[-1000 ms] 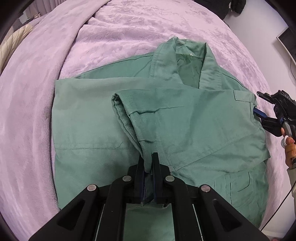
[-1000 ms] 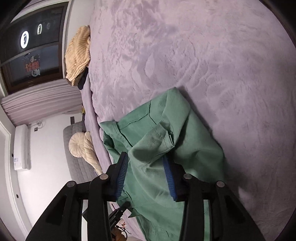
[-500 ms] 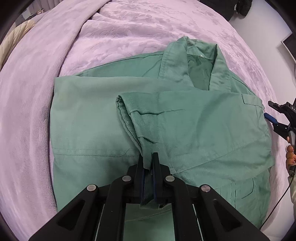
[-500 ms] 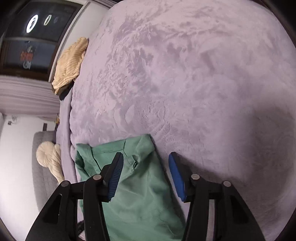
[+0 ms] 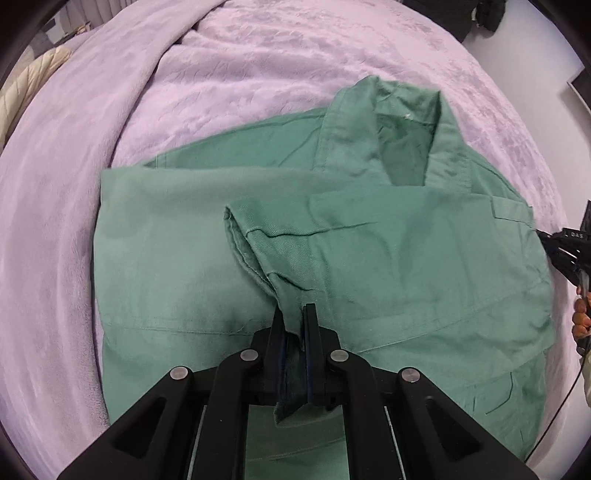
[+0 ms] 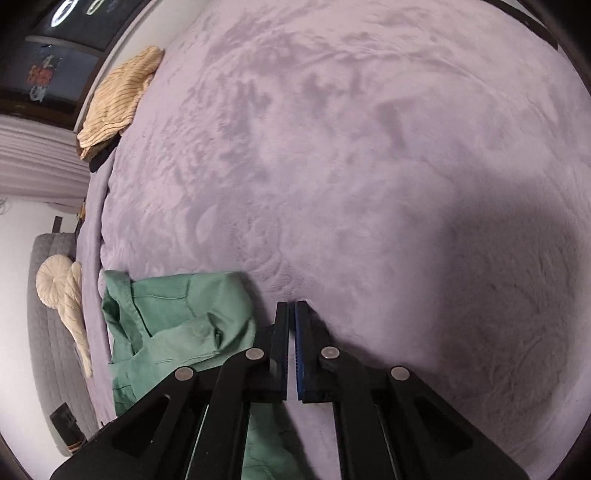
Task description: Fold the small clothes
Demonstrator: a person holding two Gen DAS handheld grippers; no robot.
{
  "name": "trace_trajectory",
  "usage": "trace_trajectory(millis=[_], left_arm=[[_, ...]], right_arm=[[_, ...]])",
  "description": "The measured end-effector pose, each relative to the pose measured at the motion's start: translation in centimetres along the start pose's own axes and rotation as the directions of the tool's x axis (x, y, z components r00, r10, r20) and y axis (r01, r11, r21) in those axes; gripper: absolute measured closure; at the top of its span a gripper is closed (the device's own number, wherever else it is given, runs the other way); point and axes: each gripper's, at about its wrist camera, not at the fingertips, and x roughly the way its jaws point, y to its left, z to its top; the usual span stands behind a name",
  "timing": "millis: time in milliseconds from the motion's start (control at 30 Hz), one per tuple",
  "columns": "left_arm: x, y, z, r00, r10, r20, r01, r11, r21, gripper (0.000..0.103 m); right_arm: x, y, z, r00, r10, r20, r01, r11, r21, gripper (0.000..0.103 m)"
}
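Observation:
A green collared shirt (image 5: 369,236) lies spread on the lilac bedspread (image 5: 258,66), collar at the far side, both sides folded over the middle. My left gripper (image 5: 294,314) is shut on the cuff of the sleeve (image 5: 258,251) that lies across the shirt's front. My right gripper (image 6: 291,310) is shut with nothing between its blue pads, just off the shirt's edge (image 6: 177,317) over bare bedspread. The right gripper also shows at the right edge of the left wrist view (image 5: 561,247).
A folded cream striped garment (image 6: 118,96) lies at the far edge of the bed. A cream knotted cushion (image 6: 62,295) rests on a grey sofa beside the bed. Dark clothing (image 5: 487,14) sits at the bed's far corner.
My right gripper let go of the shirt's side, pulled back off the garment and closed empty. My left gripper kept hold of the sleeve cuff and drew back slightly.

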Motion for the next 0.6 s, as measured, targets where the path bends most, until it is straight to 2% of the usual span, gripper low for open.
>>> trace_trajectory(millis=[33,100,133,167,200,233,267,333,400,433,467,500,600], left_arm=[[0.3,0.4,-0.2,1.0,-0.007,-0.009,0.007,1.0,-0.014,0.095],[0.1,0.6,-0.5,1.0,-0.02,-0.004,0.02,1.0,-0.012,0.095],[-0.2,0.6,-0.6,1.0,-0.02,-0.004,0.02,1.0,-0.004,0.095],[-0.3,0.6,-0.6,1.0,-0.02,-0.004,0.02,1.0,0.002,0.095],[-0.5,0.6,-0.6,1.0,-0.022,-0.007,0.022,1.0,0.012,0.095],[-0.6,0.5,-0.7,1.0,-0.023,-0.01,0.023,1.0,0.018,0.095],[-0.6,0.5,-0.7,1.0,-0.026,-0.014,0.026,0.999,0.022,0.095],[-0.4,0.6,-0.7,0.999,-0.032,-0.023,0.033,0.999,0.024,0.095],[0.1,0.7,-0.6,0.999,-0.03,-0.036,0.031,0.999,0.027,0.095],[0.2,0.6,-0.5,0.999,-0.026,-0.041,0.028,0.999,0.035,0.095],[0.2,0.6,-0.4,0.999,-0.02,-0.043,0.022,0.998,0.055,0.09],[-0.2,0.7,-0.5,0.999,0.0,-0.035,0.003,0.997,0.079,0.086],[-1.9,2.3,-0.6,0.993,0.115,0.007,-0.115,0.987,0.115,0.085]], right_arm=[[-0.4,-0.5,-0.2,1.0,0.017,0.007,-0.017,1.0,0.023,0.103],[-1.9,-0.8,-1.1,0.998,0.048,0.029,-0.05,0.998,0.048,0.095],[-2.5,-0.6,-1.7,0.998,0.059,0.018,-0.06,0.997,0.046,0.094],[-3.2,-0.3,-2.5,0.997,0.077,-0.005,-0.077,0.997,0.032,0.078],[-3.7,0.1,-3.6,0.996,0.088,-0.02,-0.088,0.996,0.013,0.043],[-4.2,0.5,-4.8,0.996,0.086,-0.034,-0.087,0.996,-0.01,0.025],[-4.8,0.9,-6.1,0.995,0.086,-0.049,-0.088,0.995,-0.04,0.015],[-4.5,1.8,-8.4,0.992,0.076,-0.102,-0.085,0.992,-0.088,0.021],[-3.1,2.2,-10.4,0.989,-0.032,-0.147,0.01,0.988,-0.152,0.05],[-2.0,2.0,-11.1,0.981,-0.108,-0.162,0.077,0.979,-0.188,0.056],[-1.2,1.9,-11.6,0.974,-0.166,-0.154,0.129,0.966,-0.224,0.064],[-0.9,1.7,-11.8,0.974,-0.18,-0.137,0.143,0.959,-0.243,0.065],[-1.2,1.5,-11.9,0.977,-0.185,-0.109,0.156,0.96,-0.234,0.066]])
